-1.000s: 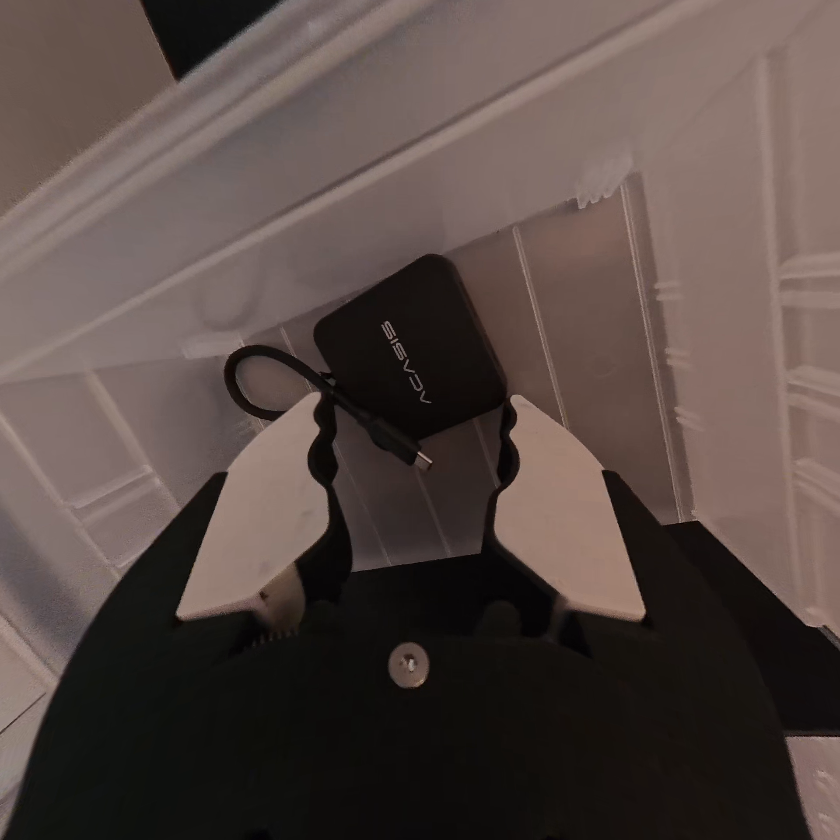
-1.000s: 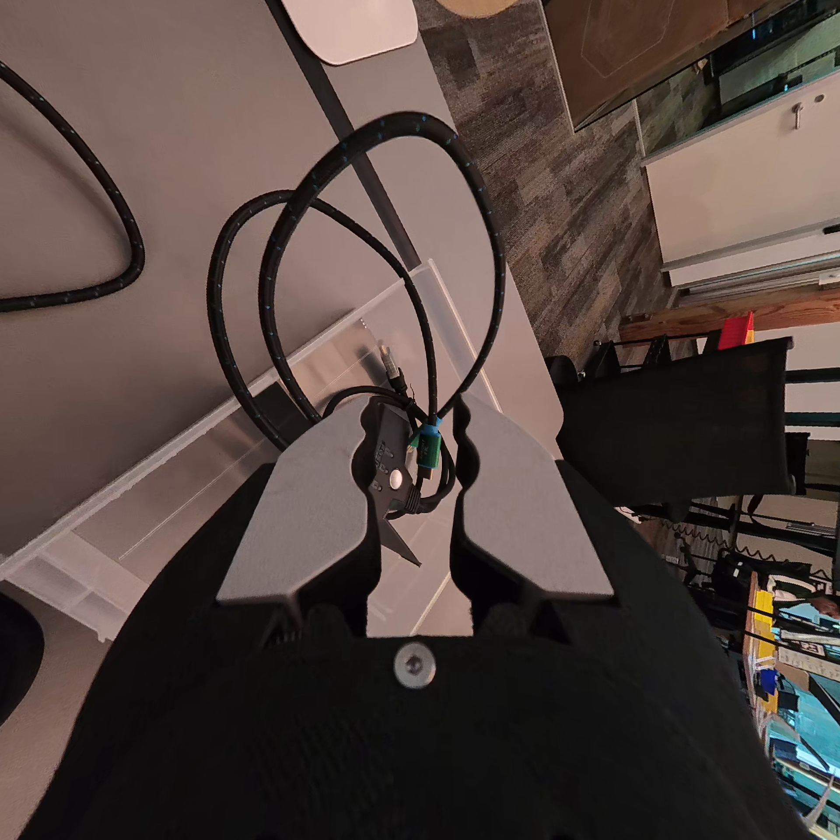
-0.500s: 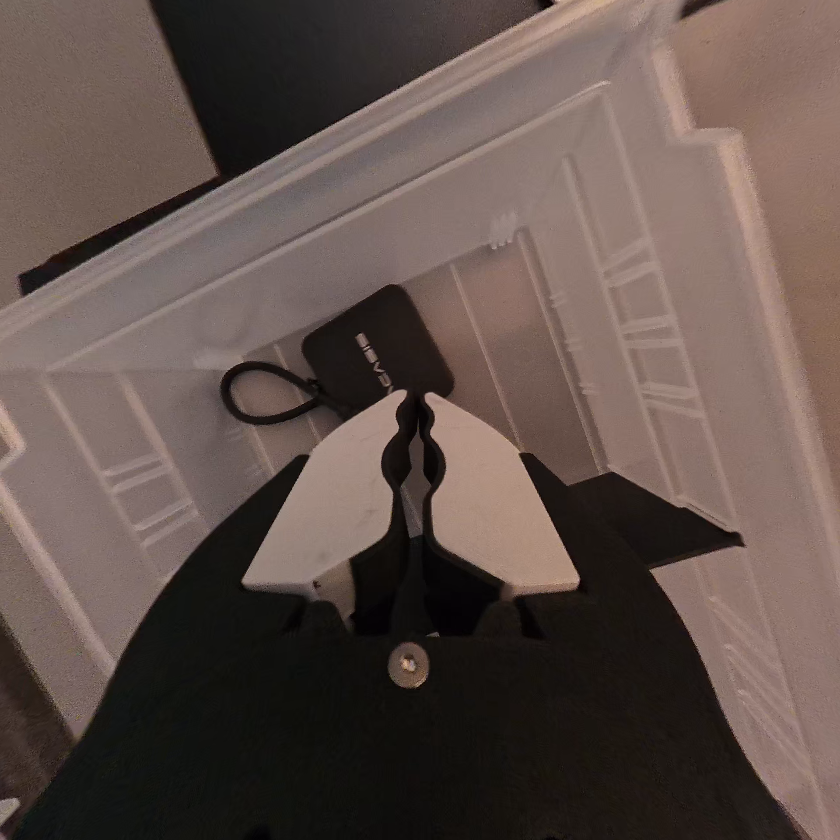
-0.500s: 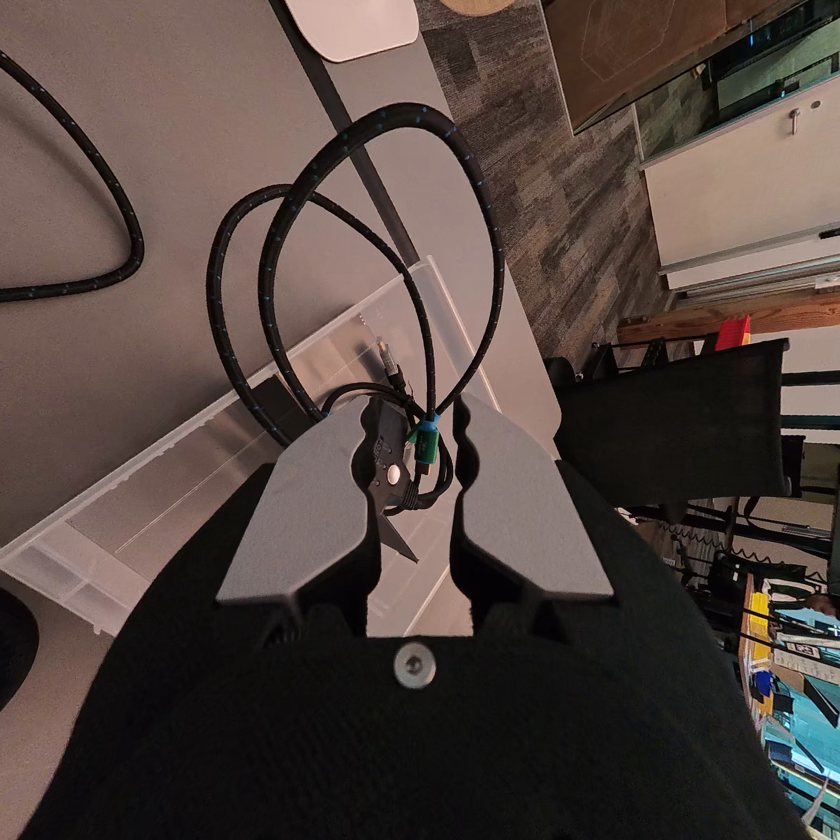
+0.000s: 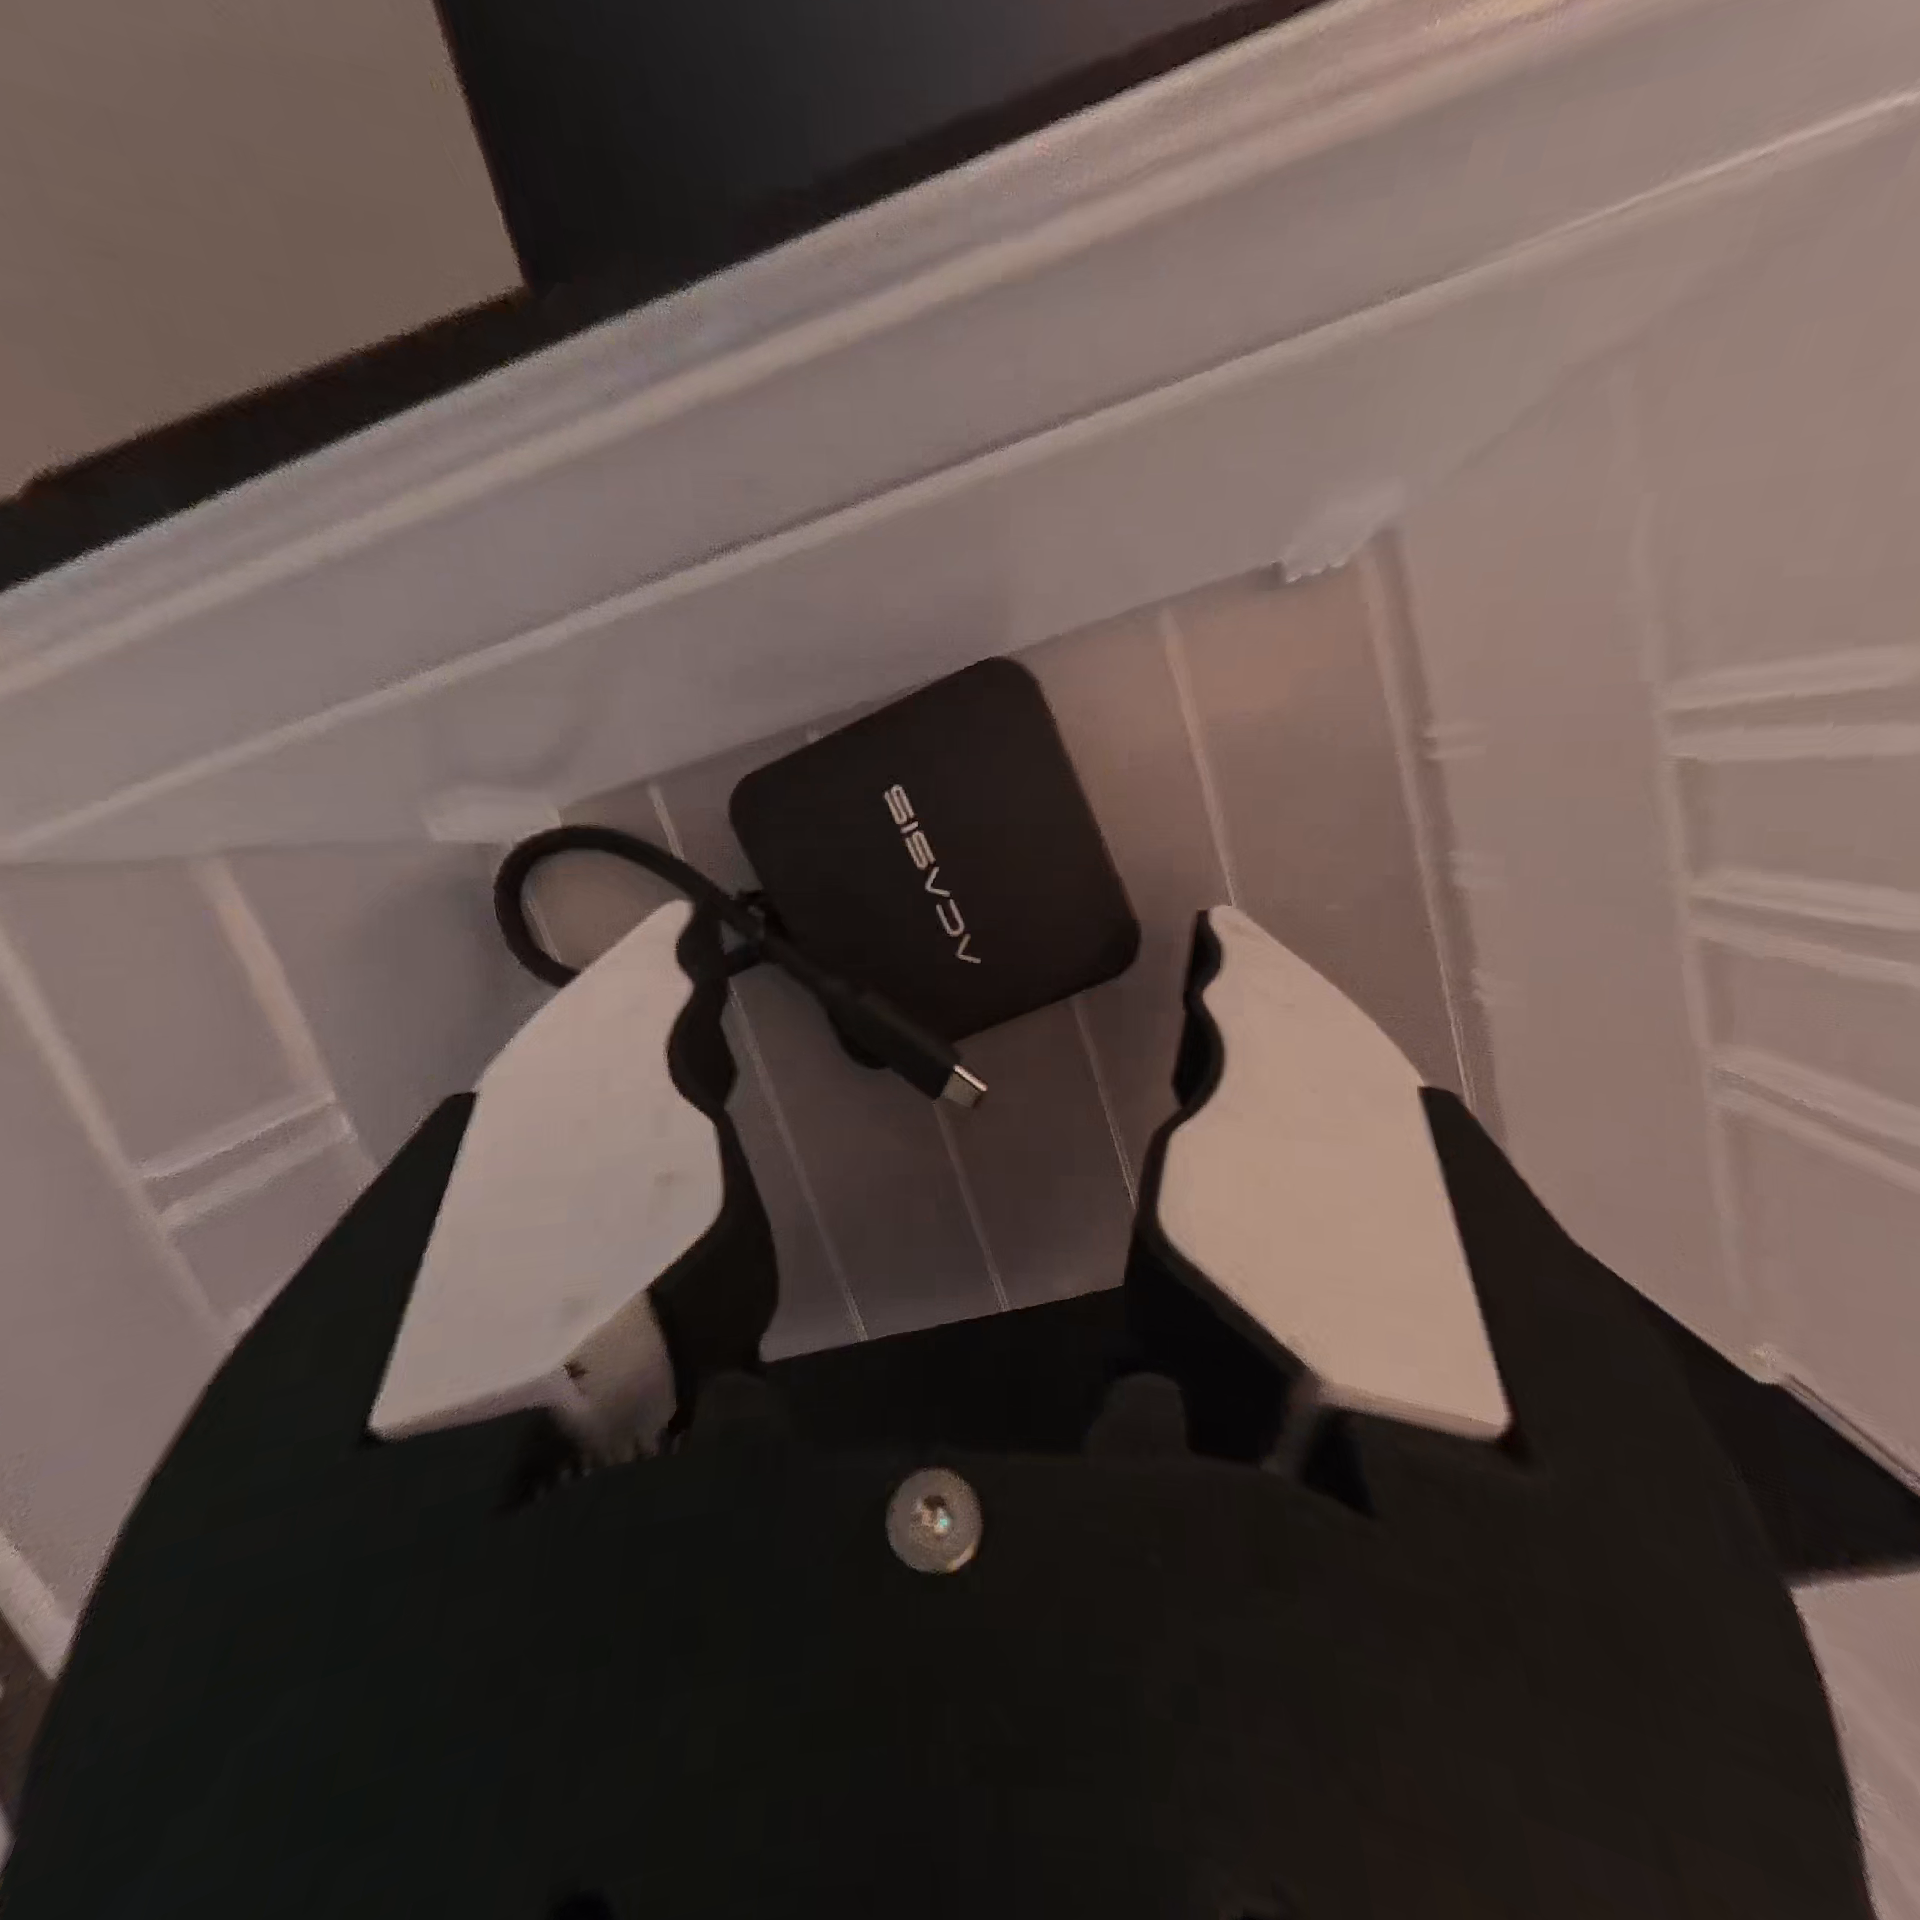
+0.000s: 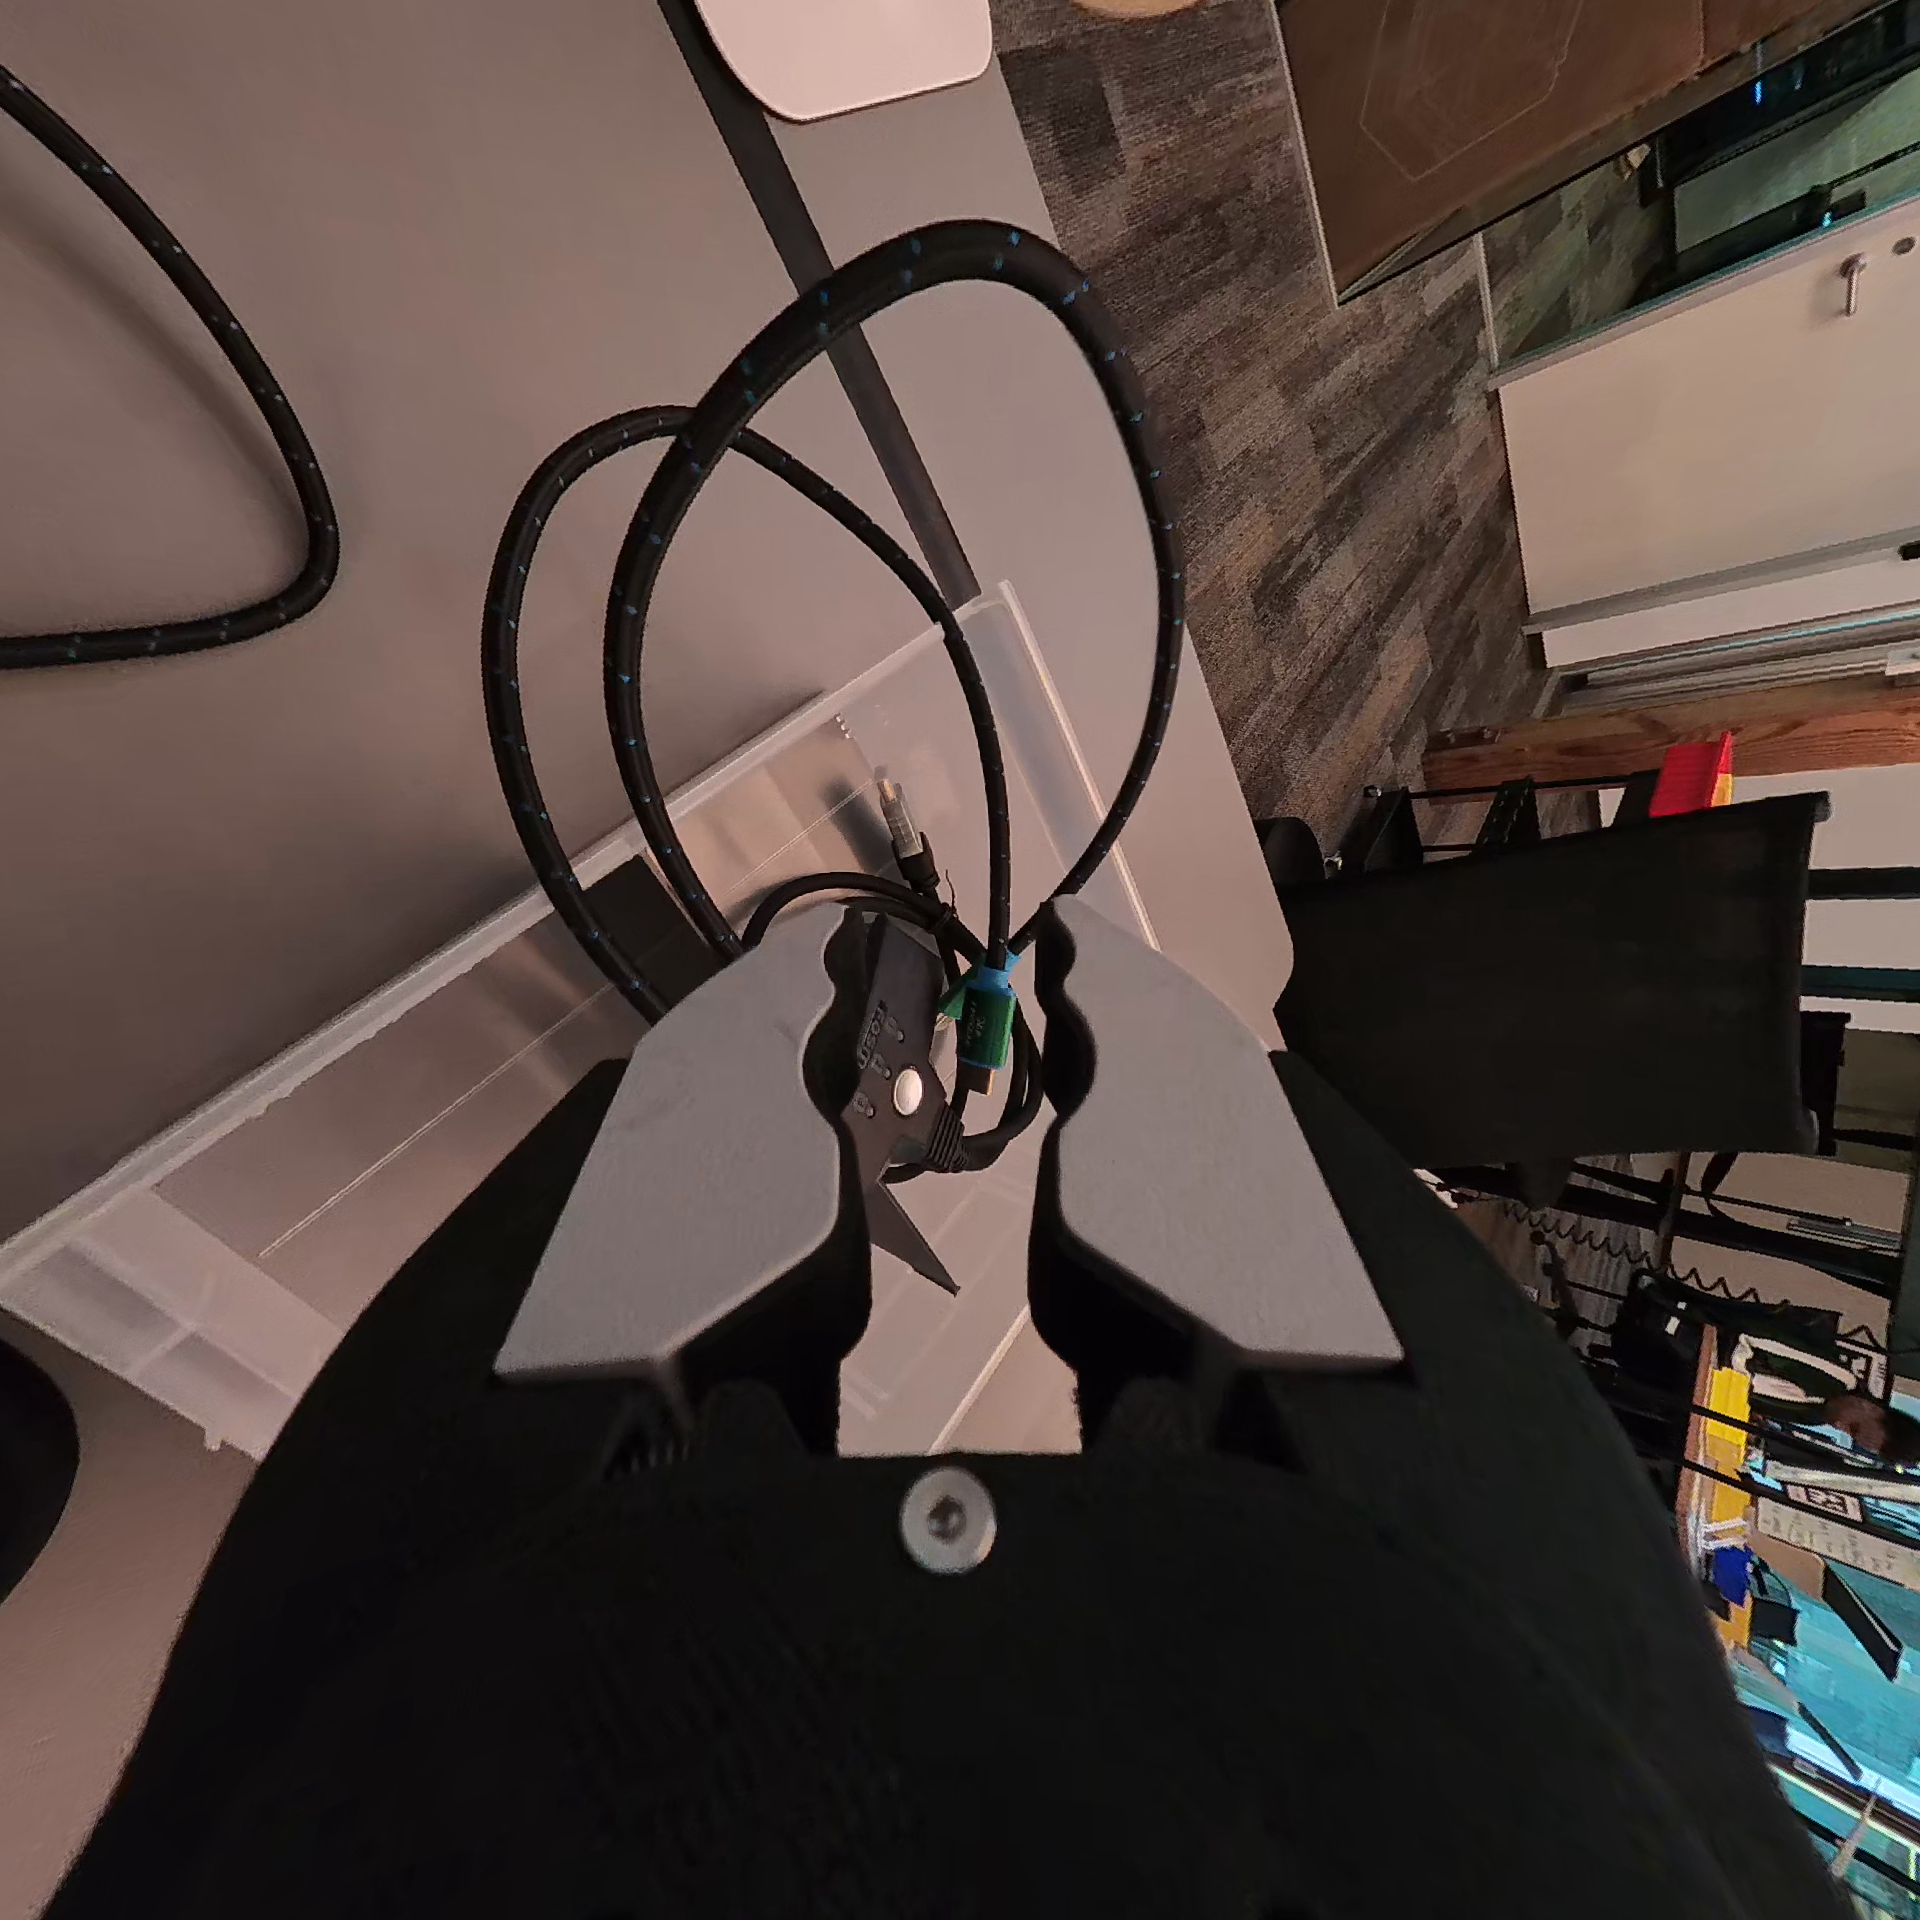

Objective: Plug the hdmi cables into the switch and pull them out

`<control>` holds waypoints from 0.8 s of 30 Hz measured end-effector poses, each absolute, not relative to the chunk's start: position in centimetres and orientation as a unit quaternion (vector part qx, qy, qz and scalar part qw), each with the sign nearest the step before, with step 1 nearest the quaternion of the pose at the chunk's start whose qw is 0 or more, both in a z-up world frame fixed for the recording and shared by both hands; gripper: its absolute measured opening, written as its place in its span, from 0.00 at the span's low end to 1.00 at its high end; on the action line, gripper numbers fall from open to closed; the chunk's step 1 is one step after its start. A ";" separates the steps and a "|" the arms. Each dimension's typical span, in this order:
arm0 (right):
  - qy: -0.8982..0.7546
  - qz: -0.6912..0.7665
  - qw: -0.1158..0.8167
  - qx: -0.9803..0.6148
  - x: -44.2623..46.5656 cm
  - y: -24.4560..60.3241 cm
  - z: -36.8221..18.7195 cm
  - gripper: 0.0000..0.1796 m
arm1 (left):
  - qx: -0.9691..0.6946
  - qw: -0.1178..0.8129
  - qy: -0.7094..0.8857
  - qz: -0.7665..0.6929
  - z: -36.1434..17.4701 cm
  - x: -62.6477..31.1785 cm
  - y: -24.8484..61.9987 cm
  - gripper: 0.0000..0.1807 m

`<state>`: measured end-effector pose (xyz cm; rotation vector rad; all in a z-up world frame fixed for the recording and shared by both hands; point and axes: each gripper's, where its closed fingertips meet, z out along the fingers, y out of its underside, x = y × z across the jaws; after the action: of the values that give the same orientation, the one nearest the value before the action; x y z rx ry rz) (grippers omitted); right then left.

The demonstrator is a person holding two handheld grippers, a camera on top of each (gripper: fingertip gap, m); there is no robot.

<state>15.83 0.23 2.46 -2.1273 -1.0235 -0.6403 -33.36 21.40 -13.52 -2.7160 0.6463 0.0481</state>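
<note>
In the right wrist view my right gripper [image 6: 940, 930] is partly closed on a small black HDMI switch [image 6: 883, 1049] with a white button. A green-and-blue HDMI plug [image 6: 982, 1029] sits beside the switch between the fingers. Its black braided cable [image 6: 1143, 499] loops up above a clear plastic lid [image 6: 520, 1060]. In the left wrist view my left gripper [image 5: 945, 930] is open and empty. It hangs over a black square adapter [image 5: 935, 821] that lies on the floor of a translucent white bin [image 5: 935, 416]. The adapter's short cable ends in a small plug [image 5: 956, 1086].
A second braided cable [image 6: 260, 416] lies on the grey table [image 6: 416, 260]. A white pad [image 6: 842, 52] sits at the table's far edge. A black chair [image 6: 1538, 987] and carpet floor lie beyond the table's edge. The bin walls close in around the left gripper.
The left gripper was shut and farther back half a second ago; it is now open and low over the adapter again. The right gripper has barely moved, its hold unchanged.
</note>
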 end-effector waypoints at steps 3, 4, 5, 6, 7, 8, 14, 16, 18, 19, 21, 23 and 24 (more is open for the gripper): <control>-0.395 -0.247 0.336 -0.819 15.8 0.3 2.3 0.18 | -0.965 0.155 0.210 0.025 -14.1 -33.8 21.4 0.43; -0.395 -0.248 0.335 -0.819 15.8 0.2 2.3 0.18 | -0.968 0.143 0.204 0.032 -14.3 -34.1 21.3 0.44; -0.396 -0.248 0.334 -0.819 15.8 0.2 2.2 0.18 | -0.970 0.131 0.203 0.039 -14.5 -34.3 21.1 0.46; -0.398 -0.248 0.333 -0.818 15.7 0.2 2.2 0.18 | -0.969 0.126 0.207 0.042 -14.6 -34.3 21.1 0.47; -0.400 -0.248 0.332 -0.818 15.6 0.2 2.1 0.18 | -0.968 0.129 0.210 0.040 -14.6 -34.2 21.1 0.44; -0.402 -0.247 0.331 -0.817 15.5 0.2 2.1 0.18 | -0.968 0.129 0.211 0.039 -14.6 -34.1 21.0 0.43; -0.406 -0.245 0.327 -0.817 15.4 0.1 1.9 0.18 | -0.959 0.128 0.251 0.032 -14.6 -33.6 20.4 0.42; -0.404 -0.245 0.329 -0.818 15.5 0.1 2.0 0.18 | -0.949 0.121 0.290 0.025 -14.6 -33.0 19.7 0.42; -0.403 -0.244 0.329 -0.818 15.6 0.0 2.0 0.18 | -0.940 0.119 0.320 0.016 -14.6 -32.3 19.2 0.42; -0.403 -0.244 0.328 -0.819 15.6 0.0 2.0 0.18 | -0.937 0.121 0.327 0.013 -14.5 -32.0 19.2 0.42; -0.403 -0.245 0.325 -0.820 15.7 -0.1 1.9 0.18 | -0.936 0.120 0.331 0.013 -14.5 -31.9 19.1 0.42; -0.405 -0.244 0.325 -0.819 15.6 -0.1 1.9 0.18 | -0.935 0.124 0.332 0.013 -14.3 -31.8 19.2 0.42; -0.406 -0.242 0.326 -0.819 15.5 -0.1 1.9 0.18 | -0.937 0.122 0.327 0.012 -14.4 -31.7 19.2 0.42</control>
<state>15.52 -0.12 1.85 -2.1459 -1.0646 -0.6354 -31.69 19.23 -14.43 -2.7347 0.9542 0.0361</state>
